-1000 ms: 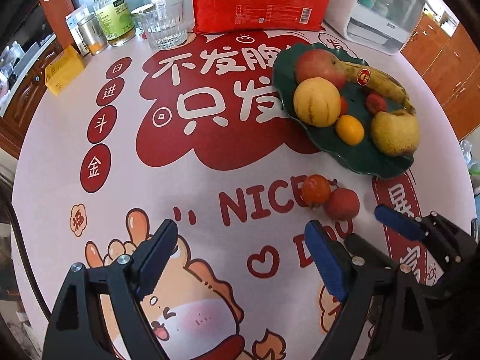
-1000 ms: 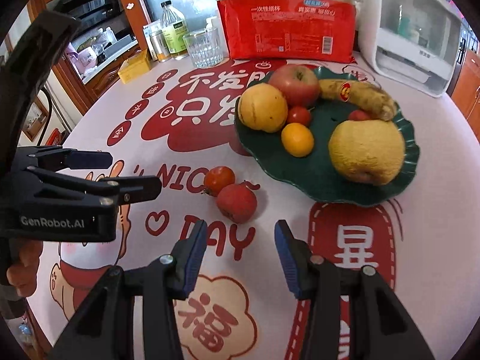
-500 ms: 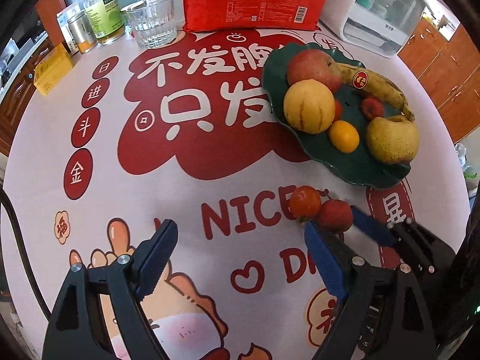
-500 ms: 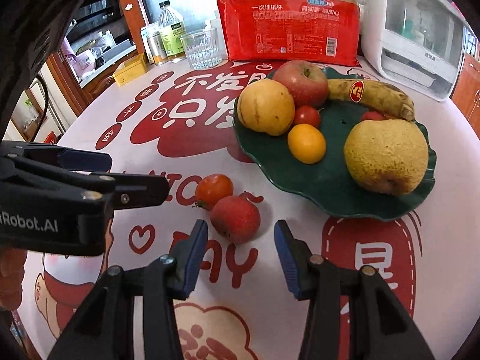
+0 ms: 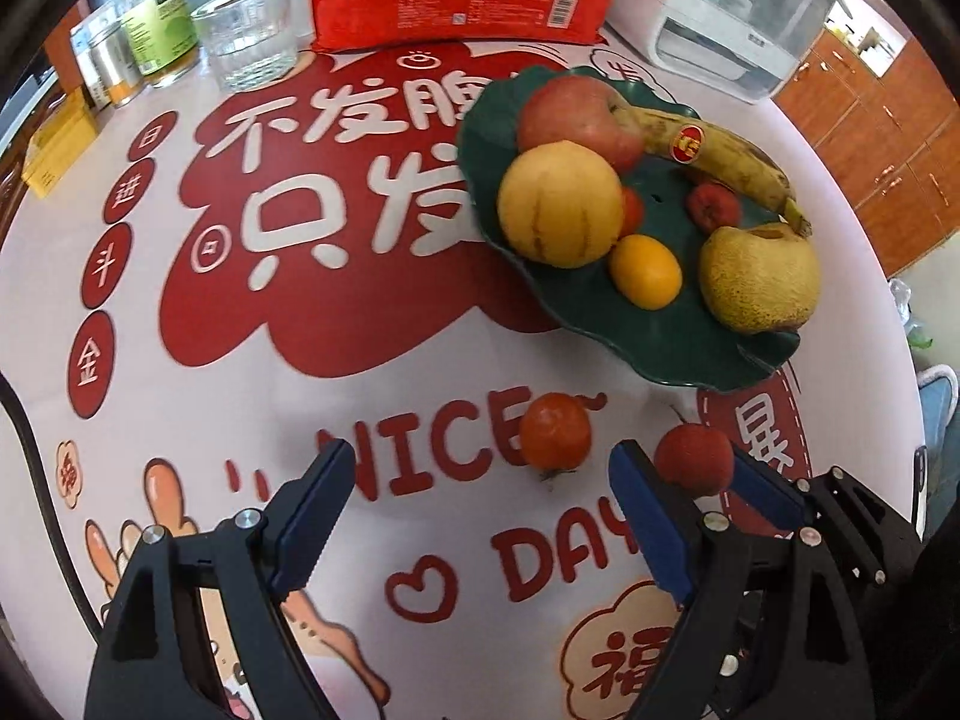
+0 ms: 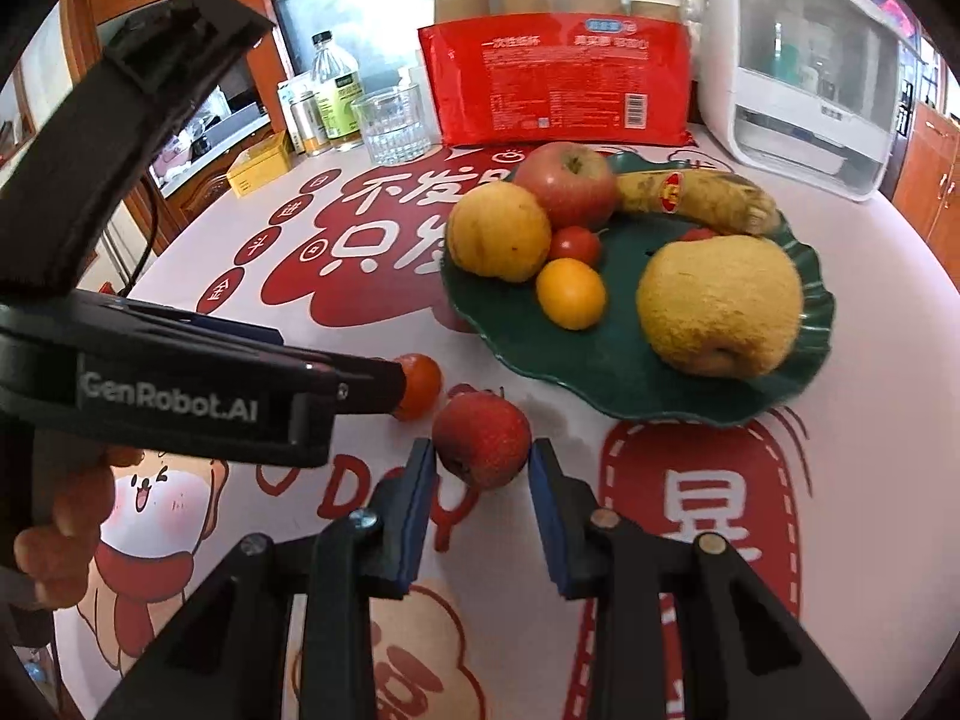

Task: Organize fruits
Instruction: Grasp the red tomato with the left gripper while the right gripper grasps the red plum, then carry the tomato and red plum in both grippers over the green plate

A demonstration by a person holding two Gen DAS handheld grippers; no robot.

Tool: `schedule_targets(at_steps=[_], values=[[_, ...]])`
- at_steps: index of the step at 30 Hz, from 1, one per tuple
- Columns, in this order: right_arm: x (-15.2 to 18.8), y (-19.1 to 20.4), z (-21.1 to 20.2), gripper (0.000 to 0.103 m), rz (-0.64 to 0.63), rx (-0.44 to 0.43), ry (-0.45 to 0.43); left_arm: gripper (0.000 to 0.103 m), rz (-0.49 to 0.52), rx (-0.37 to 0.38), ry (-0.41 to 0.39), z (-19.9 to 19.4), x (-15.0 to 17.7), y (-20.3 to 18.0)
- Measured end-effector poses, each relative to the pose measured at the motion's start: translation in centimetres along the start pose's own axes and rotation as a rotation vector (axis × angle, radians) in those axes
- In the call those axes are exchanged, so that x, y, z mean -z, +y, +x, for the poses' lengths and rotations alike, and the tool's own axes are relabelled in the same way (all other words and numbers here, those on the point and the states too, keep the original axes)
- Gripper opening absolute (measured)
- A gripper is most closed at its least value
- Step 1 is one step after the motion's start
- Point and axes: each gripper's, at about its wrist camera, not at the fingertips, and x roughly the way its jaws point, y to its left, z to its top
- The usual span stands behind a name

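Bright, even daylight is filling both views. Soft shadows are falling beneath the dark green leaf-shaped plate (image 5: 654, 354) and onto the glossy red-and-white printed tablecloth (image 6: 870, 276). Fisheye distortion is bending the edges, corners are vignetting black, and slight motion blur is softening details.

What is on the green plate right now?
On the plate: apple, banana, pear, yellow melon, orange, a small red fruit. Another red one sits mostly hidden behind the pear.

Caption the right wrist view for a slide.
Right tool brackets a red fruit on the tablecloth, beside the green plate.
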Motion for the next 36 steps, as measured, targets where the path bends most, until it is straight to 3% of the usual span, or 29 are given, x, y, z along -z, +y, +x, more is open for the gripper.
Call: schedule_targets(at_steps=[8,10,12,13,22,36], values=[[0.7,-1.4,-0.8,0.032,0.044,0.012,0.003,0.058,0.023,0.050,0.035,1.8,-0.4,-1.9],[0.9,-1.5,-0.8,0.032,0.051,0.013,0.003,0.047,0.042,0.054,0.025,1.9,-0.3,-2.5],[0.9,-1.5,-0.9,0.032,0.053,0.014,0.003,0.028,0.055,0.057,0.022,2.0,-0.3,-3.2],[0.9,-1.5,-0.9,0.032,0.055,0.014,0.002,0.025,0.060,0.059,0.021,2.0,-0.2,-3.4],[1.1,-1.9,-2.6,0.032,0.080,0.015,-0.016,0.024,0.082,0.061,-0.010,-0.2,0.9,-5.2],[-0.3,-2.5,-7.5,0.032,0.122,-0.015,-0.010,0.024,0.106,0.049,-0.142,-9.0,2.7,-5.7]])
